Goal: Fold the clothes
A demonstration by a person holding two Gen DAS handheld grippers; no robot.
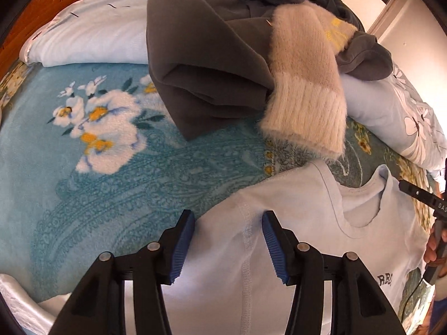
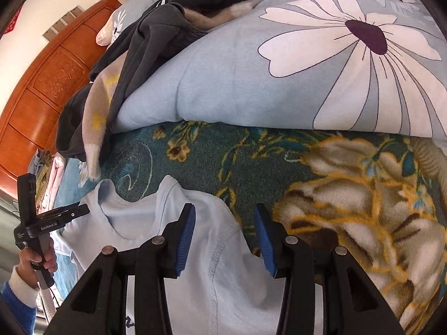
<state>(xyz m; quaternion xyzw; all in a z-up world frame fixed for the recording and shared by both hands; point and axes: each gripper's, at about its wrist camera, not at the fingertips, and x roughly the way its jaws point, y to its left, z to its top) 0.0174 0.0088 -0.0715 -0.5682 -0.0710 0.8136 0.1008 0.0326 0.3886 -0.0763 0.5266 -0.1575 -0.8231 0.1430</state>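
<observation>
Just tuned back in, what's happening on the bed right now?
A person holds a gripper in each hand over a light blue T-shirt spread on the teal floral blanket. The left gripper and the right gripper each sit open above a shoulder seam, pads off the cloth. The shirt is not yet folded. A dark grey garment and a fuzzy beige sweater wait piled behind.

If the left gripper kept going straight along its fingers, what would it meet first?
Most likely the pale blue cotton T-shirt lying on the teal floral blanket: the left gripper points steeply down, jaws apart over the shoulder seam. Depth is unclear.
</observation>
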